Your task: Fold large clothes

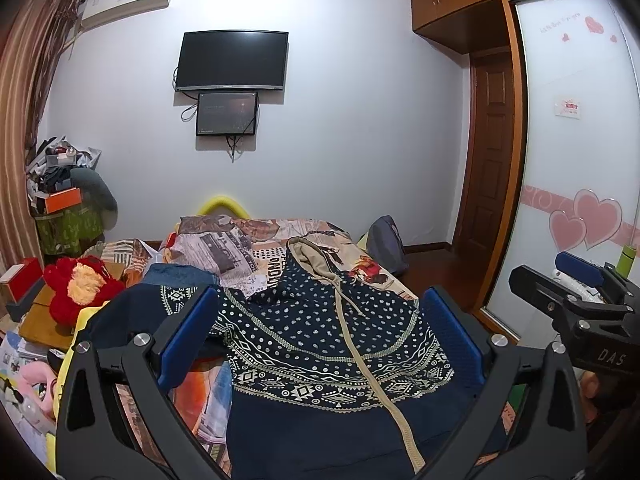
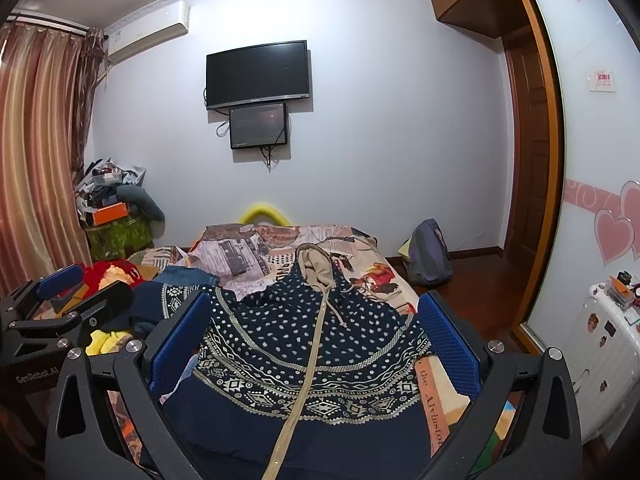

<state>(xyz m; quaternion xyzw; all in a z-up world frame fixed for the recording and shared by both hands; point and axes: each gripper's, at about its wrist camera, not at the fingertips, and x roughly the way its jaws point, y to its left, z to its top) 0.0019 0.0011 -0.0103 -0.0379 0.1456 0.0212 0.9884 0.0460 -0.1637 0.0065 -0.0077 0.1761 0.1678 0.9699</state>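
A navy hooded zip jacket with white dots, patterned bands, a beige zipper and a beige hood lies spread face up on the bed, hood pointing away; it also shows in the right wrist view. My left gripper is open above the jacket's chest, empty, blue pads wide apart. My right gripper is open above the same area, empty. The right gripper shows at the right edge of the left view; the left gripper shows at the left of the right view.
The bed has a printed cover. A red plush toy and clutter lie to its left, folded jeans by the sleeve. A backpack sits on the floor, a white suitcase and wardrobe at the right.
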